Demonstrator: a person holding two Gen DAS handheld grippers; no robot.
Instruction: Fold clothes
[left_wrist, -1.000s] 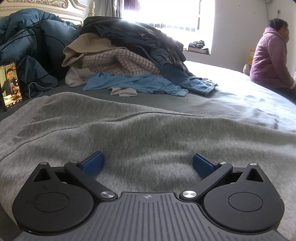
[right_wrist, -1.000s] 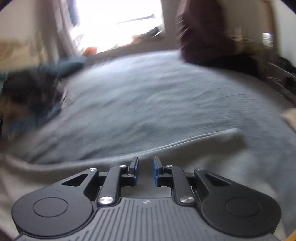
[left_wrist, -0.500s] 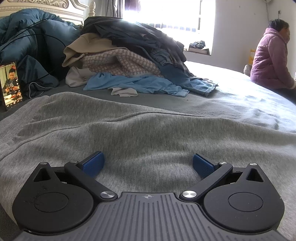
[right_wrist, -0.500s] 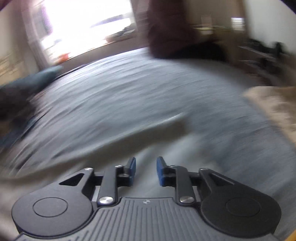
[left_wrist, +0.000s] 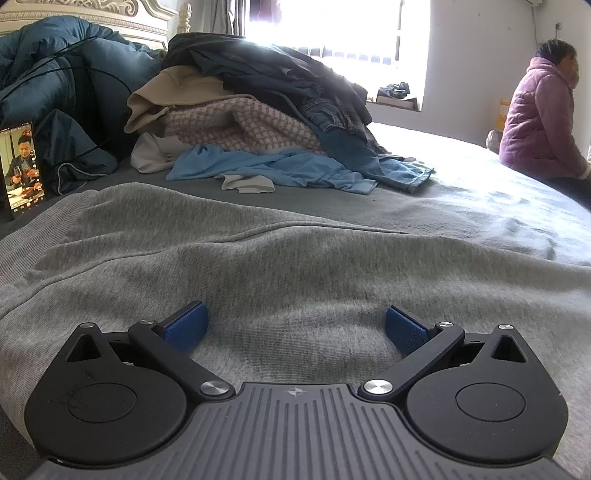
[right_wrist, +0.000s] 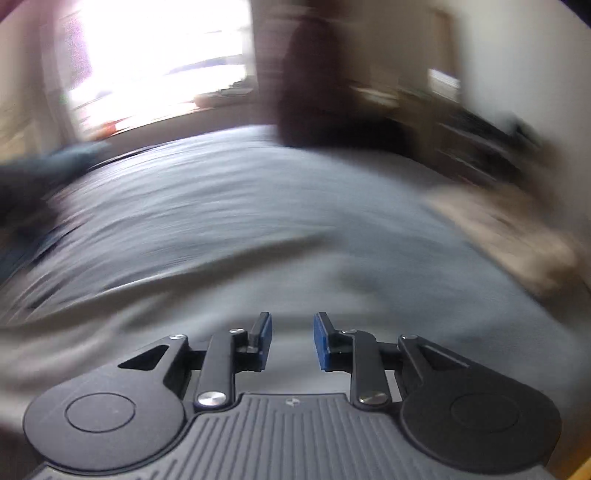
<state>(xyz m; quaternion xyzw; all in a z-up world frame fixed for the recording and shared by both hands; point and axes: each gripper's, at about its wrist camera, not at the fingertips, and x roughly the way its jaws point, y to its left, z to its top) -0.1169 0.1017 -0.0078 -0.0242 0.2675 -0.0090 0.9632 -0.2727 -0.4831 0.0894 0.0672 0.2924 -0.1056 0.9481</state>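
A grey sweatshirt (left_wrist: 295, 258) lies spread flat on the bed and fills the lower half of the left wrist view. My left gripper (left_wrist: 295, 321) rests low over it, its jaws wide open, the blue pads (left_wrist: 186, 325) apart with only flat fabric beneath them. In the blurred right wrist view, my right gripper (right_wrist: 292, 332) hovers over the pale grey garment (right_wrist: 166, 314). Its jaws are open by a narrow gap and hold nothing.
A heap of unfolded clothes (left_wrist: 258, 122) sits at the back of the grey bed sheet (left_wrist: 480, 206), beside a blue duvet (left_wrist: 55, 74). A phone (left_wrist: 22, 170) stands propped at the left. A person in a purple coat (left_wrist: 535, 122) sits at the far right. Something beige (right_wrist: 509, 236) lies right.
My right gripper has swept to the right across the bed, bringing the beige thing into view, and its jaws have parted a little. The left gripper and the sweatshirt have not moved.
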